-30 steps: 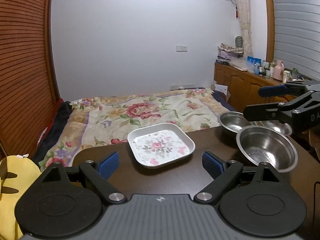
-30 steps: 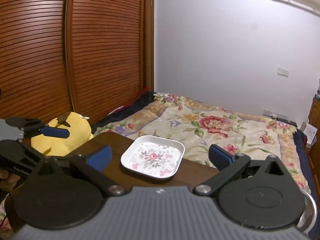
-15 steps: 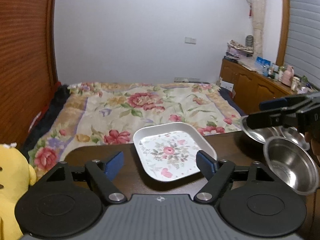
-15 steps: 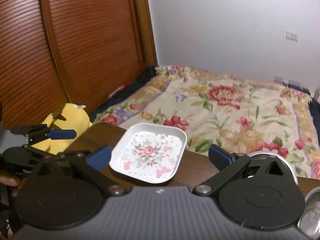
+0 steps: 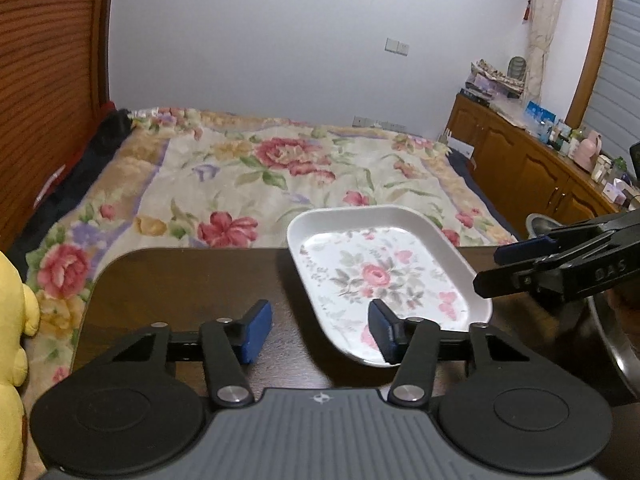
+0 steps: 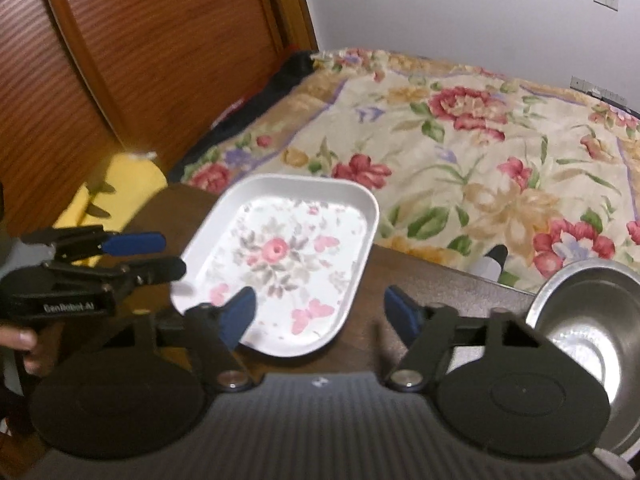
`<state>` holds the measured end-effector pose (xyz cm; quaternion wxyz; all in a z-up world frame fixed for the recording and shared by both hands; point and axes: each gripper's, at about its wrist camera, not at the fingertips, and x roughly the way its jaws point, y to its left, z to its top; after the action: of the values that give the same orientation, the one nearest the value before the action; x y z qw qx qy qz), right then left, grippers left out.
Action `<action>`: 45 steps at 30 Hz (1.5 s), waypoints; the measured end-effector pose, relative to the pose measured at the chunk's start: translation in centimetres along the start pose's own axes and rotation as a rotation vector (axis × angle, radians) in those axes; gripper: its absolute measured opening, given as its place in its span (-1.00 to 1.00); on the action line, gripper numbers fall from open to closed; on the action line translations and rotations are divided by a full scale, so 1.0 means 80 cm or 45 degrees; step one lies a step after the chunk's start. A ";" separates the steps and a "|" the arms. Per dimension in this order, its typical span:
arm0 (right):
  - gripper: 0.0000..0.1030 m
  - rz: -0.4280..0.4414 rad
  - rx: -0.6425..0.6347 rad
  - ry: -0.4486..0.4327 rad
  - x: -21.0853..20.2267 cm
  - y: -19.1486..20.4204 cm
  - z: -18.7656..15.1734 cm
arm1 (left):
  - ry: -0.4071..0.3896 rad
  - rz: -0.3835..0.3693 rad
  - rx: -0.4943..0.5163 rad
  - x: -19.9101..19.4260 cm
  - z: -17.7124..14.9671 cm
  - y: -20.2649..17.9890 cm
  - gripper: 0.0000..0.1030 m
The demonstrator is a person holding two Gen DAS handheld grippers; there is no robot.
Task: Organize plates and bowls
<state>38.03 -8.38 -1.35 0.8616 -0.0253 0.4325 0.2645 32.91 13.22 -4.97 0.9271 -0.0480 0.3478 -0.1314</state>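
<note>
A white rectangular plate [image 5: 380, 276] with a pink flower print lies at the far edge of the dark brown table [image 5: 180, 288]. My left gripper [image 5: 320, 332] is open at the plate's near left corner, its right finger overlapping the rim. In the right wrist view the plate [image 6: 288, 256] sits just ahead, and my right gripper [image 6: 320, 312] is open with its left finger over the near rim. A steel bowl [image 6: 588, 312] stands to the right of it. Each gripper shows in the other's view: the right gripper [image 5: 488, 268], the left gripper [image 6: 172, 256].
A bed with a flowered blanket [image 5: 260, 168] lies right behind the table [image 6: 440, 280]. A yellow plush toy [image 5: 12, 320] sits off the table's left side. A wooden cabinet [image 5: 520, 168] with small items runs along the right wall. A hand [image 6: 20, 340] holds the left gripper.
Both grippers have come down and forward to the plate from either side. The fingers of each stand closer together than before. The steel bowls have slid toward the edge of both views.
</note>
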 end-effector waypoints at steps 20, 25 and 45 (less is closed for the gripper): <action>-0.52 -0.039 -0.034 0.084 0.027 -0.011 0.004 | 0.036 -0.073 -0.040 0.025 -0.003 0.013 -0.53; -0.61 -0.048 -0.057 0.094 0.028 -0.011 0.007 | 0.035 -0.068 -0.035 0.026 -0.002 0.014 -0.63; -0.73 0.057 -0.062 0.030 -0.030 0.008 -0.011 | -0.006 -0.053 -0.022 -0.036 -0.003 -0.008 -0.73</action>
<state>35.89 -9.07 0.03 0.8495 -0.0399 0.4365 0.2938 30.55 13.43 -3.20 0.9245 -0.0637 0.3456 -0.1475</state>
